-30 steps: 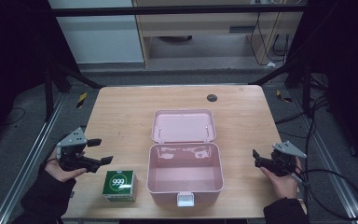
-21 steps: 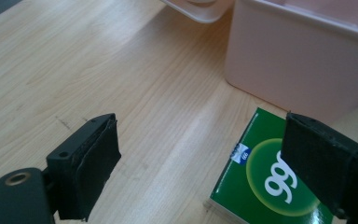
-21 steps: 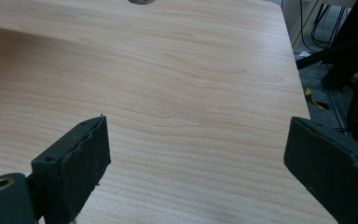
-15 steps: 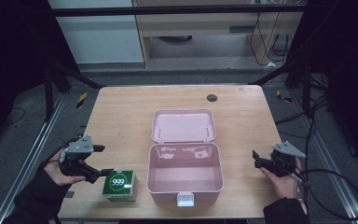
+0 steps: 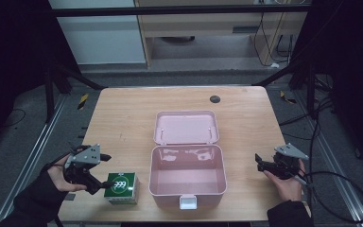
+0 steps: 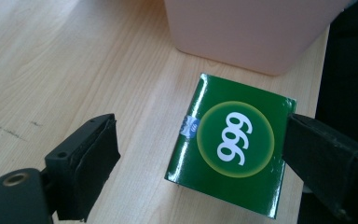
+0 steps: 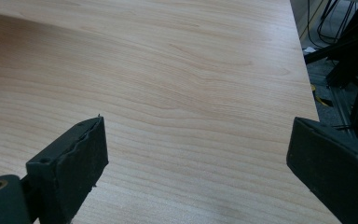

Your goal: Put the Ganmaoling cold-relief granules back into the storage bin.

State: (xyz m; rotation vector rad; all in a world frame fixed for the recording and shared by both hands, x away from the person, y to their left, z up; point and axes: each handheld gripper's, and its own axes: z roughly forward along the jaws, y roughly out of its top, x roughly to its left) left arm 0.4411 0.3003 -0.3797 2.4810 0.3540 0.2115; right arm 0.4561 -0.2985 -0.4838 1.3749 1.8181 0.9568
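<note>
We see a dark green box (image 6: 233, 149) bearing white "999" inside a yellow-ringed circle, a pale pink case (image 5: 187, 175), and a light wood-grain table (image 5: 123, 113) beneath them.

- I read "999" in white on the yellow-green circle on top of the green box (image 6: 235, 144).
- The small blue mark at its edge is too small for me to read.

Both forearms reach in low, the left gripper (image 5: 105, 171) with jaws that have just been opening wide, the right gripper (image 5: 260, 162) spread apart too.
</note>
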